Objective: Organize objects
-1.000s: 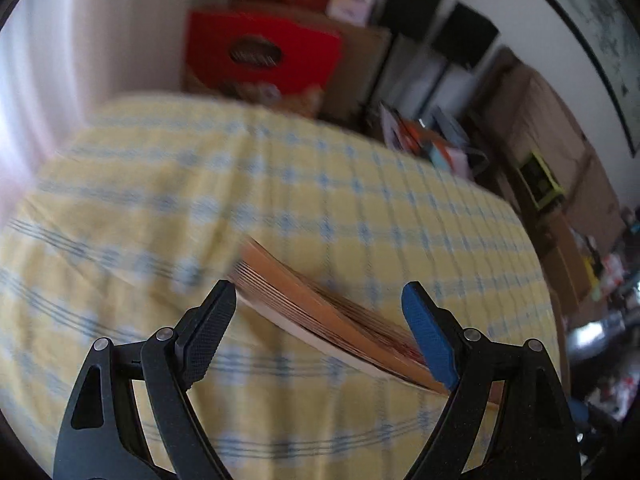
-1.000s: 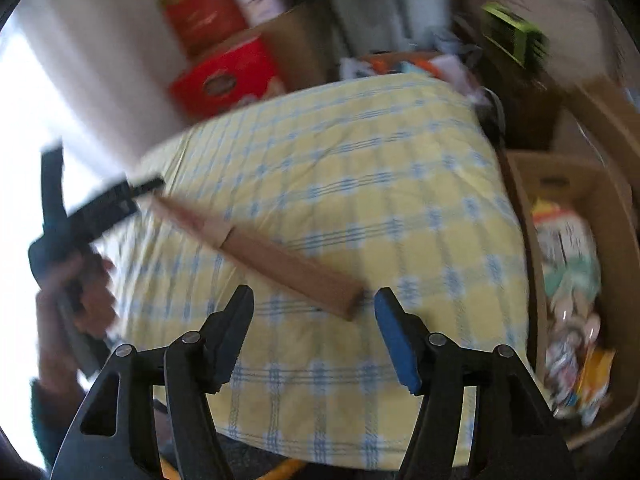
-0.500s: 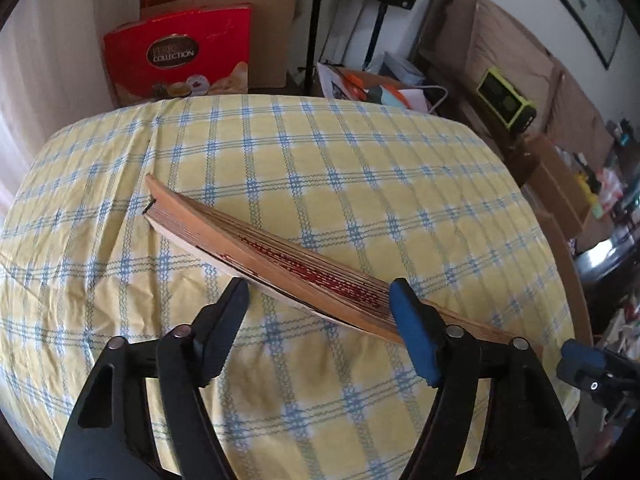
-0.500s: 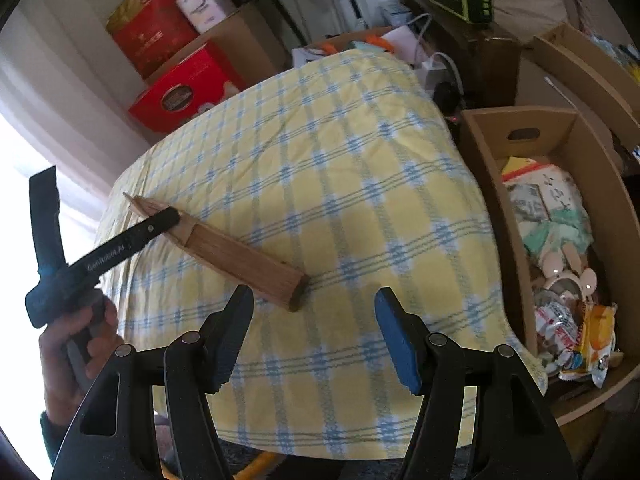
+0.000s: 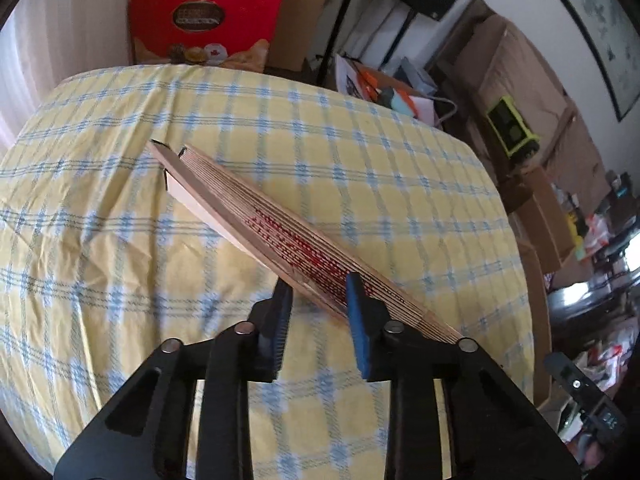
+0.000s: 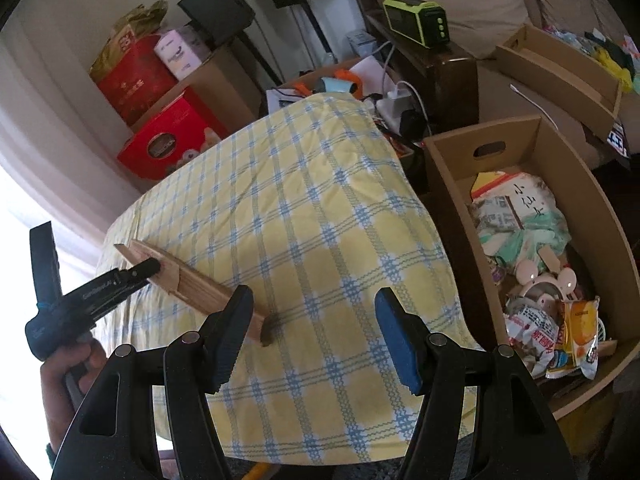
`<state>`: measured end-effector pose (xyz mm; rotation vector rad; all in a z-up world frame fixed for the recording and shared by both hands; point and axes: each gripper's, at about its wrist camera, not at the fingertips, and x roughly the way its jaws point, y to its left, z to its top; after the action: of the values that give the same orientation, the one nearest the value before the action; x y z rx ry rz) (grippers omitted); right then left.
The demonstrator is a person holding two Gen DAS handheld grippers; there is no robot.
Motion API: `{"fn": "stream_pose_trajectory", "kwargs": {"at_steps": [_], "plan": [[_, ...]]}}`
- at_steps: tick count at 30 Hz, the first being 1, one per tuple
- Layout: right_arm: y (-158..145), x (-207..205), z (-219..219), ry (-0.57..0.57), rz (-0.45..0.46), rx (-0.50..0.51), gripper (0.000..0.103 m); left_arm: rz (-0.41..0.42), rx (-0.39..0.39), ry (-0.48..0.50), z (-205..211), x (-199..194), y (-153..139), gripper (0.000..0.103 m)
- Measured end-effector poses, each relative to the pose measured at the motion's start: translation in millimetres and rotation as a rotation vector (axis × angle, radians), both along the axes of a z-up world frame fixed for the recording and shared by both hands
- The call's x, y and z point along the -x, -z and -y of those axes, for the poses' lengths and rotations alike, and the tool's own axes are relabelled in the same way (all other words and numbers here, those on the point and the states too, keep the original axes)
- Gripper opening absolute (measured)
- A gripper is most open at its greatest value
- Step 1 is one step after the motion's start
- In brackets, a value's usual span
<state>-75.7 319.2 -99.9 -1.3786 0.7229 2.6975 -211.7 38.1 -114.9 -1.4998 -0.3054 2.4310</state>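
A folded wooden fan (image 5: 256,220) with red printing lies slanted on the table's yellow-and-blue checked cloth (image 5: 120,280). My left gripper (image 5: 318,292) straddles the fan near its narrow end. Its jaws are closing, and both pads touch the fan's sides. In the right wrist view the same fan (image 6: 200,284) lies at the table's left edge, with the left gripper (image 6: 148,268) on it and a hand (image 6: 68,364) holding that tool. My right gripper (image 6: 316,320) hangs open above the cloth just right of the fan's thick end, with nothing between its fingers.
An open cardboard box (image 6: 448,184) full of snack packets stands right of the table. A red gift box (image 5: 204,20), more cardboard boxes and speaker stands sit behind the table. A green radio (image 6: 416,20) rests on a dark cabinet.
The left jaws have narrowed from wide open onto the fan. The left view steadied over it. The right gripper drifted, so the fan's end now sits behind its left finger.
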Motion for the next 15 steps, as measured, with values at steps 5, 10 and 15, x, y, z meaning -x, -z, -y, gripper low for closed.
{"fn": "stream_pose_trajectory", "kwargs": {"at_steps": [5, 10, 15], "plan": [[0, 0, -1, 0.000, 0.005, -0.001, 0.065, 0.023, 0.013, 0.104, -41, -10, -6, 0.023], [-2, -7, -9, 0.019, 0.007, -0.009, 0.065, -0.007, -0.102, 0.147, -36, -17, -40, 0.023], [1, -25, -7, -0.011, 0.051, -0.058, 0.065, -0.097, -0.114, -0.006, 22, -9, -67, 0.035]]}}
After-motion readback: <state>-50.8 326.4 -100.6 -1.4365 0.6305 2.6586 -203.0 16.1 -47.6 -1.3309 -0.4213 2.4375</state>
